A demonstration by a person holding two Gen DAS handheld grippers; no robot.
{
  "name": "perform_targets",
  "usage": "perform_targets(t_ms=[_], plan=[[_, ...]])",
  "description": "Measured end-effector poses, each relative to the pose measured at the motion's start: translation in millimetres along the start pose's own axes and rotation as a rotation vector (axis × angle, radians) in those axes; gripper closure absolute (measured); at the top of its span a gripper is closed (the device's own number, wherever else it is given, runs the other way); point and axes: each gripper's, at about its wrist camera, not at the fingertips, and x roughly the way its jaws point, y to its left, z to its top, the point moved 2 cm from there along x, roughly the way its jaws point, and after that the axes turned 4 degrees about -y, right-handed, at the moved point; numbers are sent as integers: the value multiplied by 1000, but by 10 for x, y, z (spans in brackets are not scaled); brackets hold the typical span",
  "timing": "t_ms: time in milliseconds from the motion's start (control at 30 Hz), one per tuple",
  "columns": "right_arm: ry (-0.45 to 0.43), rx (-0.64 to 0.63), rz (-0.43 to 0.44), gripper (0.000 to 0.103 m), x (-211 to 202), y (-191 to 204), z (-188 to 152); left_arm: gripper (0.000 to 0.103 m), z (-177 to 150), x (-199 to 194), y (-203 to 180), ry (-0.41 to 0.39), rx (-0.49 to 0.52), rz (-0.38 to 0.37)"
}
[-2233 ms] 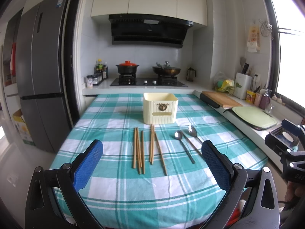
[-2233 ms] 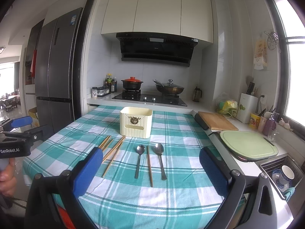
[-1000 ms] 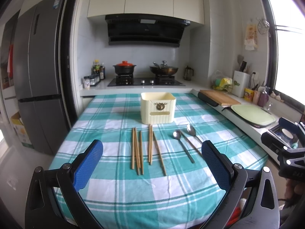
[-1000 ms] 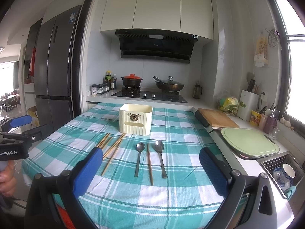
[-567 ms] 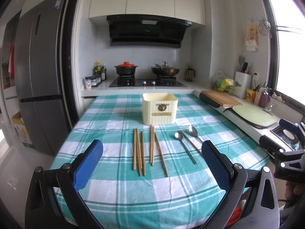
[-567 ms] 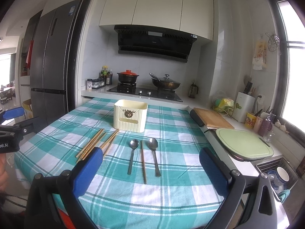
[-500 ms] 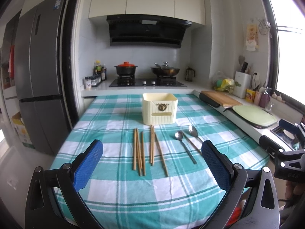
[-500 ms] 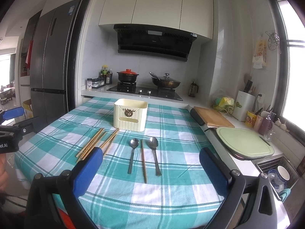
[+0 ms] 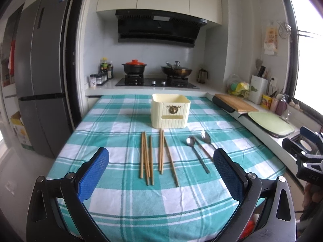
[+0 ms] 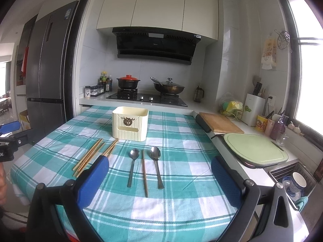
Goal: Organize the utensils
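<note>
A cream utensil holder [image 9: 170, 113] [image 10: 130, 125] stands mid-table on the teal checked tablecloth [image 9: 113, 161] [image 10: 181, 133]. Several wooden chopsticks [image 9: 148, 157] [image 10: 90, 155] lie in front of it. Two metal spoons [image 9: 196, 152] [image 10: 155, 161] lie to the right, with one more chopstick [image 10: 144, 171] between them. My left gripper [image 9: 160, 176] hovers open above the table's near edge, nothing between its blue pads. My right gripper [image 10: 159, 181] is likewise open and empty, in front of the spoons. Each gripper shows at the edge of the other's view.
A stove [image 10: 147, 97] with a red-lidded pot [image 10: 128, 81] and a wok stands behind the table. A wooden board [image 10: 220, 123], a green board [image 10: 256, 149] and a sink [image 10: 292, 177] line the right counter. A fridge [image 9: 40, 80] is at the left.
Both grippers stay open and empty. The right wrist view has drifted slightly right and closer to the table; the left wrist view has barely shifted.
</note>
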Motion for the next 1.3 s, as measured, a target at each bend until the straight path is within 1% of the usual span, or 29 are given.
perform_targets(t_ms=[133,200,300,333,433,600,833,967,1133,1200,1300], plan=[[-23,-2,-6,0,56,-57,-13,1,-45,114,31,42,-14,0],[-9,-22,-7,0,130,-70,-43,1,-84,193,44,80,-22,1],[8,-18,20,0,237,-115,-118,1,-168,341,71,157,-24,-19],[24,-13,30,0,276,-126,-149,0,-198,379,86,170,-27,-18],[79,6,56,0,396,-139,-245,0,-237,454,145,176,-38,6],[161,50,85,0,606,-160,-384,0,-238,657,315,213,-55,40],[230,68,87,0,898,-260,-464,0,-288,960,458,252,-28,100],[290,67,65,0,1081,-315,-527,0,-311,1229,576,292,-32,117],[340,93,74,0,1185,-325,-618,0,-331,1692,822,351,-65,127],[352,88,80,0,1215,-293,-640,1,-367,1918,868,382,-48,142],[364,78,87,0,1250,-252,-657,1,-428,2214,837,420,21,152]])
